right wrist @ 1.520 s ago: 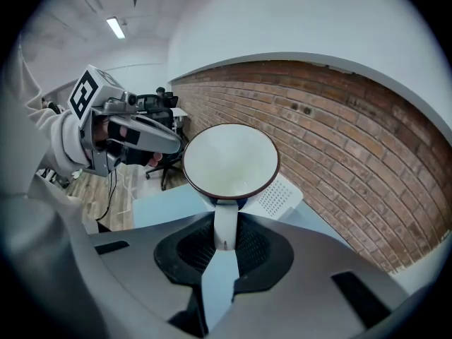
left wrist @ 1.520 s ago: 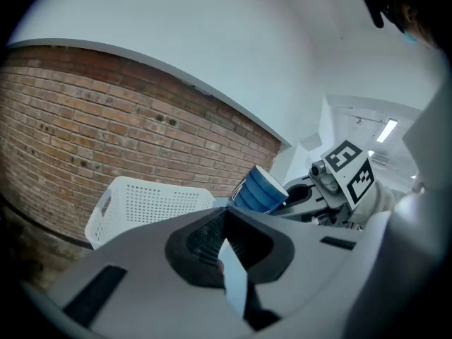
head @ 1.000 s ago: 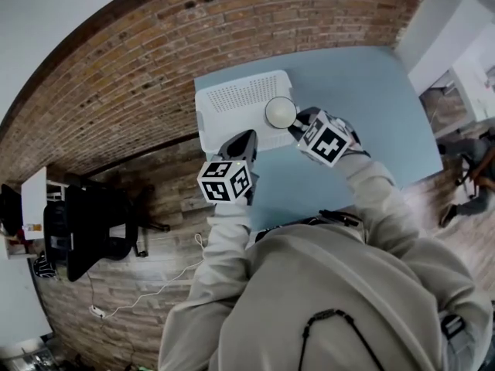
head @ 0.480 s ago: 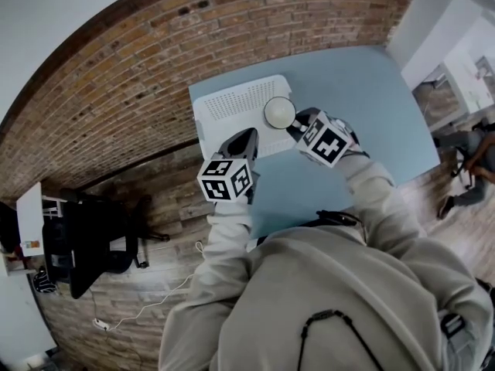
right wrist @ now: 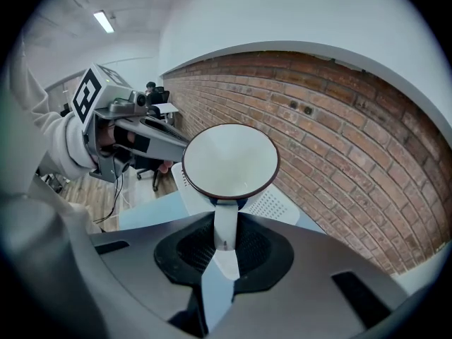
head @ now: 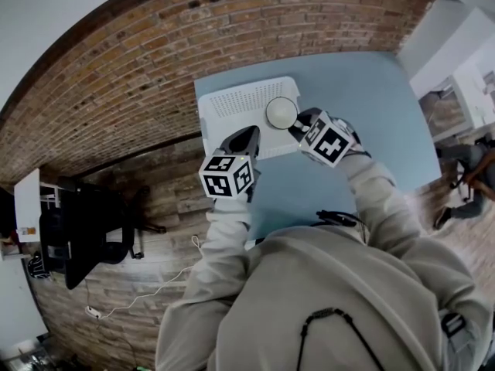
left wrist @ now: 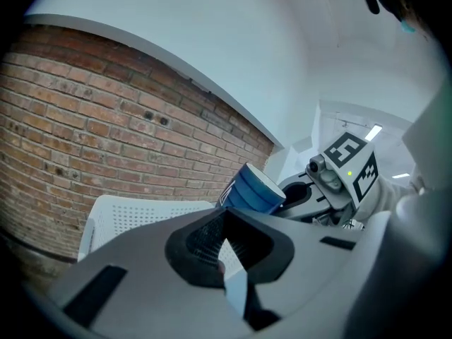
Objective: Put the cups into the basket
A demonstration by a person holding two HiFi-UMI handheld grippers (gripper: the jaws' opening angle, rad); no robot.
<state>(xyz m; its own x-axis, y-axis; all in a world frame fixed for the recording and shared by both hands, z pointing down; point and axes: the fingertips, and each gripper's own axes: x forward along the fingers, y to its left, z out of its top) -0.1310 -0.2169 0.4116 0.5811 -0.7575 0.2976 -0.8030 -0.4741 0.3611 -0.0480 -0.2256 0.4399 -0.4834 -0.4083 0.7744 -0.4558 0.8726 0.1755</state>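
Right gripper view shows the cup [right wrist: 229, 162], white inside and blue outside, pinched by its wall between the narrowly set jaws of the right gripper [right wrist: 224, 235]; in the head view it hangs over the right end of the white perforated basket [head: 232, 99] on the blue table [head: 371, 107]; the left gripper [left wrist: 227, 263], jaws together on nothing, is at the basket's near side; a brick wall [head: 155, 68] lies beyond.

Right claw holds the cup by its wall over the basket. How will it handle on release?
The cup looks thin-walled, so probably light. The right claw pinches only one side of its wall, so it may swing or slip. Round and tapered, it could tip and roll in the basket.
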